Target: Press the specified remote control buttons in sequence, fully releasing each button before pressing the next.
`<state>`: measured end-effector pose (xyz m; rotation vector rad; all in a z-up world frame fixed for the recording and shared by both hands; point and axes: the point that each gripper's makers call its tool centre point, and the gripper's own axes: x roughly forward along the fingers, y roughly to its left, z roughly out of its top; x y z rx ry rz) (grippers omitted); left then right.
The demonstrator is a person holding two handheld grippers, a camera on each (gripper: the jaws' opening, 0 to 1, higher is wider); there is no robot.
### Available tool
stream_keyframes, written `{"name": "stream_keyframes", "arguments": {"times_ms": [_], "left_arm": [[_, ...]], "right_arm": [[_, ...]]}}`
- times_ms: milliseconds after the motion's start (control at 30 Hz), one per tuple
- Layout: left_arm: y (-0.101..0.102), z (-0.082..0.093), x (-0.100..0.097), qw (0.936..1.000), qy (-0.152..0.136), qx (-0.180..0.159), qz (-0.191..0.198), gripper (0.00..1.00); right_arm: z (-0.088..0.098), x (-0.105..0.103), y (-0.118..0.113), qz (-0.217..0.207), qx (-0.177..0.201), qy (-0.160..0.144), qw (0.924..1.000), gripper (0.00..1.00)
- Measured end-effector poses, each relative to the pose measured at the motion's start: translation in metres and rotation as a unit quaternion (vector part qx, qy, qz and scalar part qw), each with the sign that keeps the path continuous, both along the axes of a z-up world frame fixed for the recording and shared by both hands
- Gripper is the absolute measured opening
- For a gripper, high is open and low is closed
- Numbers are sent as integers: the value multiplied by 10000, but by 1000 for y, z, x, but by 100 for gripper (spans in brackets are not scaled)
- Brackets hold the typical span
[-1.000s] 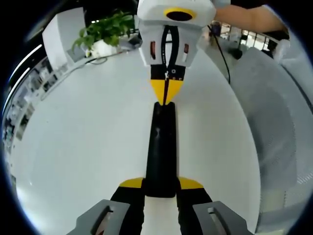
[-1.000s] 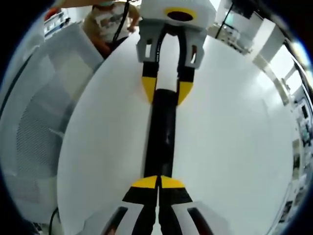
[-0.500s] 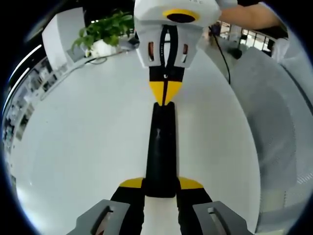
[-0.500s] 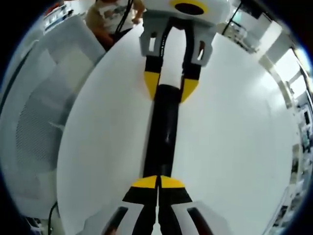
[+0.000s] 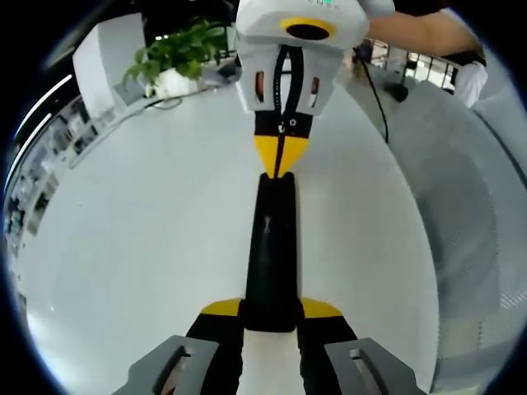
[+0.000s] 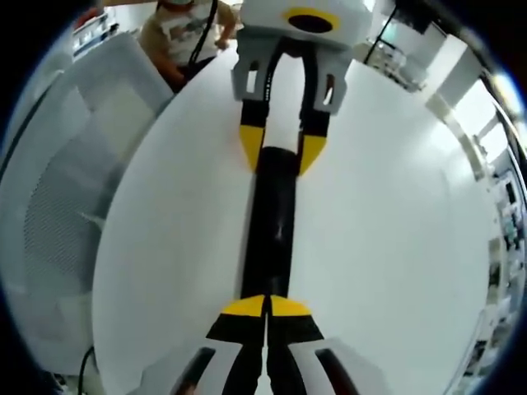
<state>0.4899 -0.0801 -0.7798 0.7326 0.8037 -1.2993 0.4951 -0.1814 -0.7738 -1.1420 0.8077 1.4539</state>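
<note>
A long black remote control (image 5: pixel 270 247) lies flat on the white table (image 5: pixel 123 230). My left gripper (image 5: pixel 270 309) is shut on its near end, one yellow-tipped jaw on each side. At the remote's far end my right gripper (image 5: pixel 280 162) comes in from the top, shut, its joined yellow tips resting on the remote's top face. In the right gripper view the remote (image 6: pixel 272 222) runs away from my shut right gripper (image 6: pixel 265 306), whose tips sit on its near end. My left gripper (image 6: pixel 280 152) clasps the far end there. The buttons cannot be made out.
A potted plant (image 5: pixel 177 53) and a white box (image 5: pixel 103 53) stand at the table's far edge. A grey mesh chair (image 5: pixel 461 189) is beside the table, and a black cable (image 5: pixel 375 90) runs past it. A person (image 6: pixel 185 33) sits beyond the table.
The right gripper's view rocked slightly and came back. The right gripper's tips stay on the remote's end, and the left gripper's hold is the same.
</note>
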Motion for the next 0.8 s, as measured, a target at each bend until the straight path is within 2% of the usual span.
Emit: {"name": "stream_keyframes", "arguments": {"times_ms": [300,800], "left_arm": [[-1,0,0,10000,16,38,-55,24],[0,0,-1,10000,-1,73,-44,24]], "right_arm": [[2,0,0,-91,212,-3,9997,0],[14,-2,7,-81,317,-56,9994,0]]}}
